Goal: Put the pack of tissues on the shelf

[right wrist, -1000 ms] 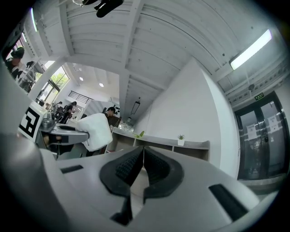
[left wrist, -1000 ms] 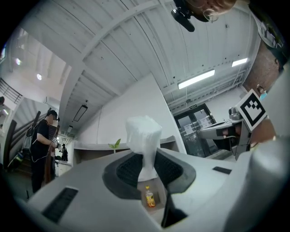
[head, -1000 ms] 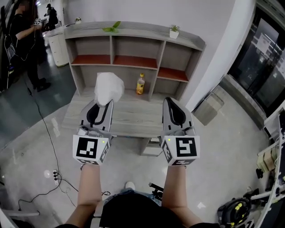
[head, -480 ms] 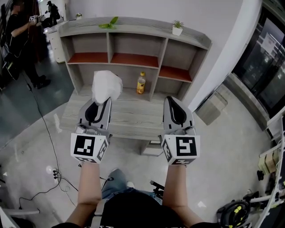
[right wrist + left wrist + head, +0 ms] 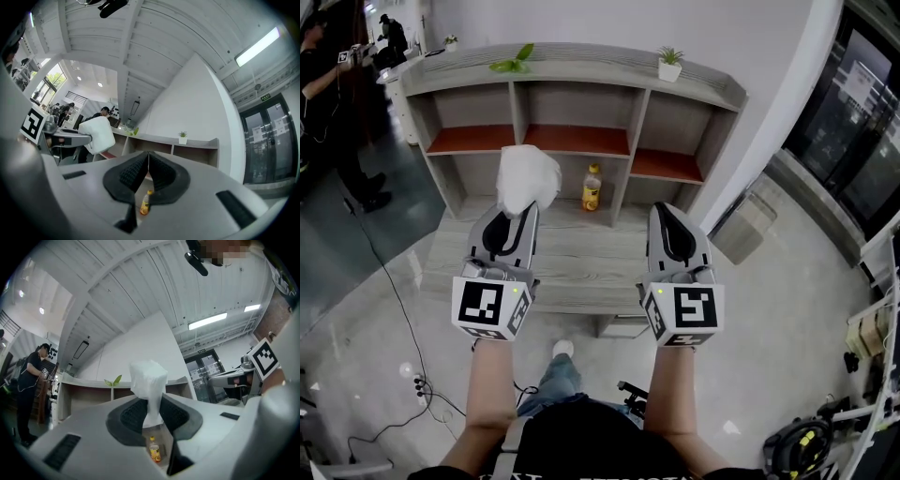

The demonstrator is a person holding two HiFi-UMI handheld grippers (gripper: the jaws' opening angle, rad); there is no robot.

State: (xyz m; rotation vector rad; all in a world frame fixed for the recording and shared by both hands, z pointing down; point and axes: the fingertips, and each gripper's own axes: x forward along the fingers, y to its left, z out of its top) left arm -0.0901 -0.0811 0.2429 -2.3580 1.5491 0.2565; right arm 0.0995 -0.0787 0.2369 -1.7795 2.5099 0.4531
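My left gripper is shut on the white pack of tissues, which sticks up past its tips in front of the grey shelf unit. In the left gripper view the pack is pinched by its lower edge between the dark pads. My right gripper is shut with nothing in it, level with the left one over the low wooden table. The right gripper view shows the pads closed together and the pack off to the left.
A yellow drink bottle stands in the lower middle compartment. A small potted plant and a green leaf sit on the shelf top. A person stands at the far left. Cables lie on the floor.
Both grippers hold their pose. The view has shifted so the shelf sits nearer and more centred, and the person's foot has stepped forward below the table.
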